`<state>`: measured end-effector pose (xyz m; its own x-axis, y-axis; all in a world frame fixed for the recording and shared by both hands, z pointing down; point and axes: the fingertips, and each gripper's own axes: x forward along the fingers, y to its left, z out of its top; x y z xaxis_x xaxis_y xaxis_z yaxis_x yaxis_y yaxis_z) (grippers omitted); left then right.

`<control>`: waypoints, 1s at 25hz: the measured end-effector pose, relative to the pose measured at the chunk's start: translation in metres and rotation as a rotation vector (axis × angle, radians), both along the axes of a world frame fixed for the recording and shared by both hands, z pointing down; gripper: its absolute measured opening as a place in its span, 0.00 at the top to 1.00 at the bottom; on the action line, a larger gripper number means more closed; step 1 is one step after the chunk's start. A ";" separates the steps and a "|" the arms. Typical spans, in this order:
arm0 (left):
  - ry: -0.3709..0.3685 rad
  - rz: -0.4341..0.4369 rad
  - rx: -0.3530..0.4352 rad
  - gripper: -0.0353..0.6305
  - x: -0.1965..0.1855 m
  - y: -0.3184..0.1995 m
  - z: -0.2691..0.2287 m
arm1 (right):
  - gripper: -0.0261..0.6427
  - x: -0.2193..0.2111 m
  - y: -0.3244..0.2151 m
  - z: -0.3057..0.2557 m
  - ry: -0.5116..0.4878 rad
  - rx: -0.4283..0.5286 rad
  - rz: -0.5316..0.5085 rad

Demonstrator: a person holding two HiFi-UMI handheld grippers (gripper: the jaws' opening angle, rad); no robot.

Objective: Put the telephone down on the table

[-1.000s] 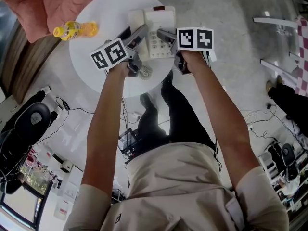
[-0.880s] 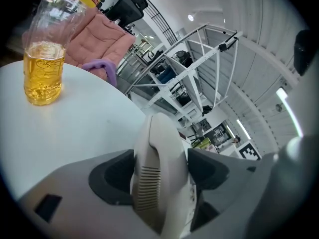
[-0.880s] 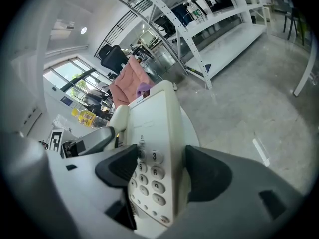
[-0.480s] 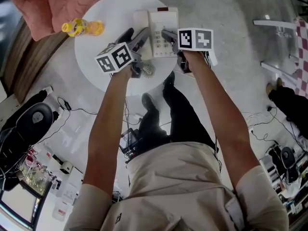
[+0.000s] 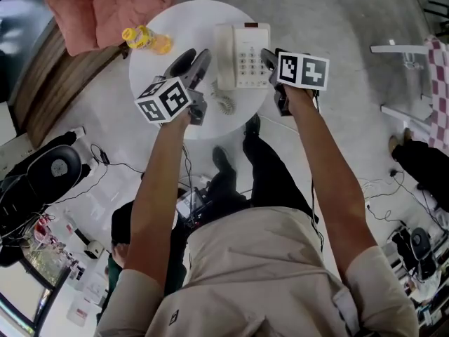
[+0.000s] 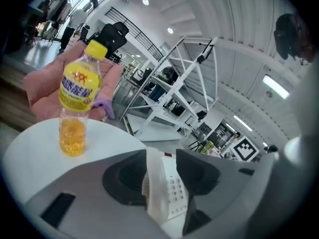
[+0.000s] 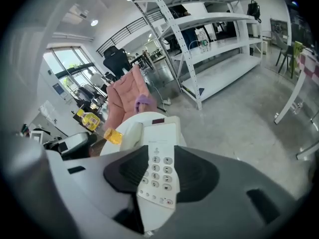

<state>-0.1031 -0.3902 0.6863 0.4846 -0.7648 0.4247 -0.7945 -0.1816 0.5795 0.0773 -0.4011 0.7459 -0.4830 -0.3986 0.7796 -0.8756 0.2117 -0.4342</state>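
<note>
The white push-button telephone (image 5: 242,55) lies flat on the round white table (image 5: 175,27), handset in its cradle, coiled cord (image 5: 224,104) at its near edge. My left gripper (image 5: 193,58) hovers to the phone's left, apart from it. My right gripper (image 5: 270,60) hovers at its right edge, above it. Both pairs of jaws have just been closing, and nothing is held between them. In the left gripper view the telephone (image 6: 167,193) shows beyond the narrowed gap, as does the telephone (image 7: 158,173) in the right gripper view.
A bottle of yellow drink (image 5: 147,39) stands upright on the table's far left. A pink cushioned seat (image 5: 105,5) lies behind the table. White metal frames (image 5: 403,37) stand at the right. A black chair (image 5: 49,174) and cables sit on the floor at the left.
Both grippers have lifted away from the telephone's sides and their jaws have narrowed. The telephone has stayed on the table.
</note>
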 end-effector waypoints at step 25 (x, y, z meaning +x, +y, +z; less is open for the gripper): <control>-0.106 0.195 0.407 0.93 -0.007 0.141 -0.309 | 0.97 -0.031 0.118 -0.321 -0.151 0.573 -0.199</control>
